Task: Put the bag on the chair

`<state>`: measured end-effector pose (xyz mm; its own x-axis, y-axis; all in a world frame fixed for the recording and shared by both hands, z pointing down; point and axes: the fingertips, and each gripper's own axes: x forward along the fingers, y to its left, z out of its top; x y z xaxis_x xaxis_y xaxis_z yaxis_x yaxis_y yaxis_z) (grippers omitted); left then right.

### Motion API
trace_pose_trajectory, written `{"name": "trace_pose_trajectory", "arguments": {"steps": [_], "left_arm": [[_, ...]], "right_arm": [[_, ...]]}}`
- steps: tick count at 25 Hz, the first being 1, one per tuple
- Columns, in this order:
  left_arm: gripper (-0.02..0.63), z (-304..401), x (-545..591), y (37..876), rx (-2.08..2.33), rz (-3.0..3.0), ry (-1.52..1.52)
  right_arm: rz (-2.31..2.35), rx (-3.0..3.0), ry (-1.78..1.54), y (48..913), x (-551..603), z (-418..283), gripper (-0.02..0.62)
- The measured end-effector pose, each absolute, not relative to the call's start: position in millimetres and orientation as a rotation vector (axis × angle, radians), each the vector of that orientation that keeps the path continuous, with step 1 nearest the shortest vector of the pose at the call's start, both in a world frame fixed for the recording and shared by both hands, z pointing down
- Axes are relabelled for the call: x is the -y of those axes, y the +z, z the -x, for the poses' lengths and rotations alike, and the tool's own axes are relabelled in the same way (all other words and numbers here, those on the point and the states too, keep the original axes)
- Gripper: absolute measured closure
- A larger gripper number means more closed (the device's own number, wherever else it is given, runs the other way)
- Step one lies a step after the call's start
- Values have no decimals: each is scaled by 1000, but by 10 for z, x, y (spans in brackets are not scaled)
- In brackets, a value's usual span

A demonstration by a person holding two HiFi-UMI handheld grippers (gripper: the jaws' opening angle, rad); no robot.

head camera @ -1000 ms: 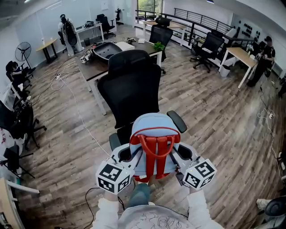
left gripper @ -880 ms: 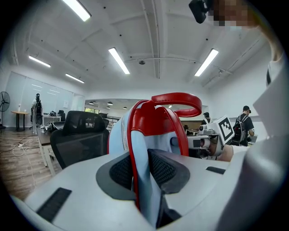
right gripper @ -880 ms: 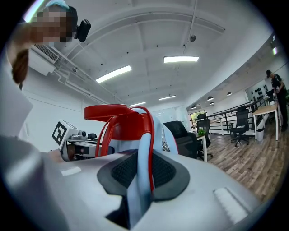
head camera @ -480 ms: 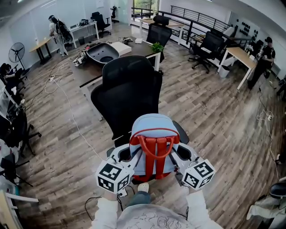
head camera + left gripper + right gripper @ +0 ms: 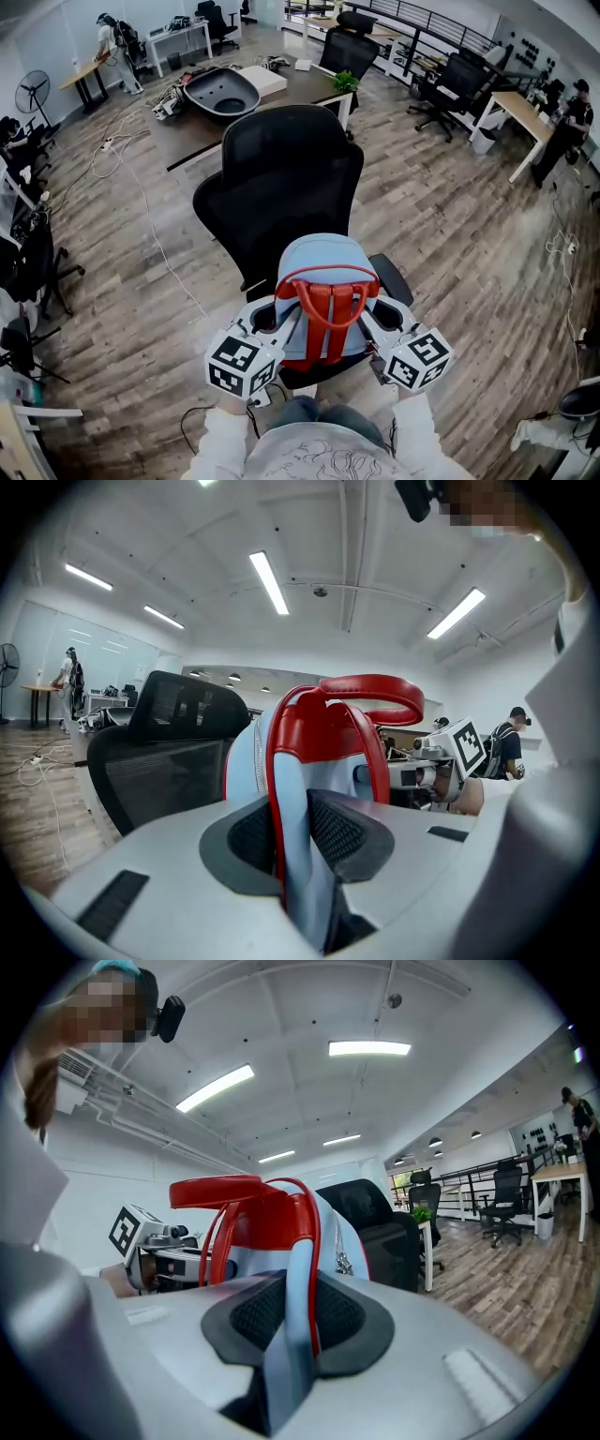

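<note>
One bag (image 5: 323,286), pale blue and red, is held upright over the front of the chair (image 5: 281,178). It looks not yet set down, so lowering and release are left. Left gripper (image 5: 274,317) and right gripper (image 5: 380,321) each pinch one side edge of the bag. The gripper views show those pinches. Only the head view shows where the bag hangs over the chair.

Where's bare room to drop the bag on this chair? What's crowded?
Seat between the armrests, ahead of the backrest, shows nothing on it, though the bag hides most. Floor right of the chair is bare too. Crowded: the desk behind, with a shell, box, plant.
</note>
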<state>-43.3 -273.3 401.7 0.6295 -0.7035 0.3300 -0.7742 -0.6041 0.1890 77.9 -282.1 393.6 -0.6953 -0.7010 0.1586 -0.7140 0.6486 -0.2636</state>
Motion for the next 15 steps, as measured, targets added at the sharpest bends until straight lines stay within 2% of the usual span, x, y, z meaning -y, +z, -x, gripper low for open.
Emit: {"name": "trace_pose_trajectory", "arguments": {"steps": [15], "left_arm": [[522,644,3131,4756,1146,-2393,382]], "right_arm": [[-1066,2668,588,4665,3264,-561,512]]}}
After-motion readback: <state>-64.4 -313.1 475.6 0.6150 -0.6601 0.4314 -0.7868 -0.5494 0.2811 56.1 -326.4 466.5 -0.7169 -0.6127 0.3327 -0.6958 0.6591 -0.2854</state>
